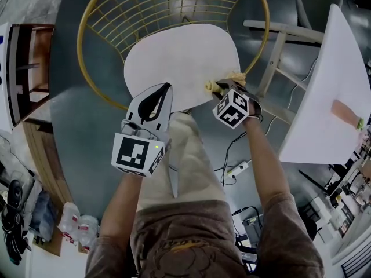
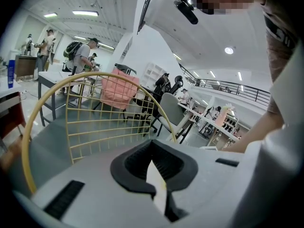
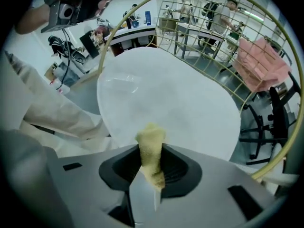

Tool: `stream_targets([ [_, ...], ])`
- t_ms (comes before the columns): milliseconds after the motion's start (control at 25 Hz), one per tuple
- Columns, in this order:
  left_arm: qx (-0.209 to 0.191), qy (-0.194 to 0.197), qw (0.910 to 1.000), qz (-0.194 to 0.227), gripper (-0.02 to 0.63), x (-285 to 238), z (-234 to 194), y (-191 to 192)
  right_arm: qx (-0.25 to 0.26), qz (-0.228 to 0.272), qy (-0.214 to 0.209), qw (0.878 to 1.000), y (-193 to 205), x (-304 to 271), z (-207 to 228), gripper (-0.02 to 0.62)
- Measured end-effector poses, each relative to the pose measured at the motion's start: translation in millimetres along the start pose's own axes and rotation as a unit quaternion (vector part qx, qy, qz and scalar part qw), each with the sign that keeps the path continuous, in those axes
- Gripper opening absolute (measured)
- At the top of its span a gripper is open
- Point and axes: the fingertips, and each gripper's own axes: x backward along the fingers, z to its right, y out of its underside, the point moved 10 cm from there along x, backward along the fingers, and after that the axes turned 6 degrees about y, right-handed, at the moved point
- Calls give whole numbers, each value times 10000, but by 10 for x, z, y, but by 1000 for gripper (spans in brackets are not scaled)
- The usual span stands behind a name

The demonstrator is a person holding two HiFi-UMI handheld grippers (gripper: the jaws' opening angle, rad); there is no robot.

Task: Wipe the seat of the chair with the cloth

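Note:
The chair has a white seat and a yellow wire back. My right gripper is at the seat's front right edge, shut on a yellow cloth that pokes out past its jaws toward the seat. In the right gripper view the cloth stands up between the jaws of the right gripper, with the seat just beyond it. My left gripper hovers over the seat's front left edge, shut, with nothing in it. The left gripper view has the left gripper facing the wire back.
A white table stands to the right, with a wooden frame between it and the chair. A power strip and cables lie on the floor. A wooden shelf is at the left. My beige trouser leg touches the seat's front.

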Motion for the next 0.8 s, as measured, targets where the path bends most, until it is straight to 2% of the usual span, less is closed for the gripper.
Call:
stream_targets([
  [280,-3,0,10000,-19,9,34,7,32,-448,103,-447,9979,23,-26,-316,133],
  [440,-30,39,10000,-12,9,61,46,42,-975,115,-899,9911,151,-50,-586,133],
  [560,-100,92,9999,10,9,105,69,34,-1415,233,-1043,9842,252,4,-777,133],
  [680,-104,75,9999,9,9,141,87,37,-1945,662,-1013,9734,295,122,-873,133],
  [800,-105,59,9999,-11,9,154,120,14,-2578,1185,-1021,9535,269,322,-884,133],
])
